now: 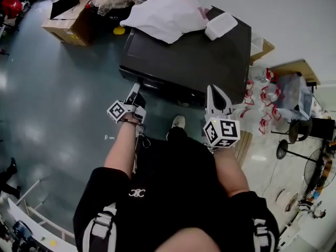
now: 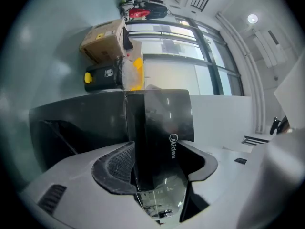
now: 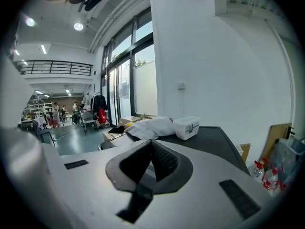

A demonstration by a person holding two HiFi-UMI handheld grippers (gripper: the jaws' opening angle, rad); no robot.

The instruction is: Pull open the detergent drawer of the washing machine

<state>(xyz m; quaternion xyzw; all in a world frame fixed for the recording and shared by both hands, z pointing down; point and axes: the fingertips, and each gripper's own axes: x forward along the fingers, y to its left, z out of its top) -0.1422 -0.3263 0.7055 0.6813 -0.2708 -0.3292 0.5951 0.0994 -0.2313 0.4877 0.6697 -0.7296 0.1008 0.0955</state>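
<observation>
We see a big black washer in the upper middle of the head view. It stands on a shiny grey-green floor. A white cloth and a small white box lie on top of it. Our right tool hangs just in front of the washer, a bit right of the middle. It is clenched with nothing in it. Our left tool is at the washer's front left corner. It is grasping the dark drawer, which fills the middle of the left gripper view.
</observation>
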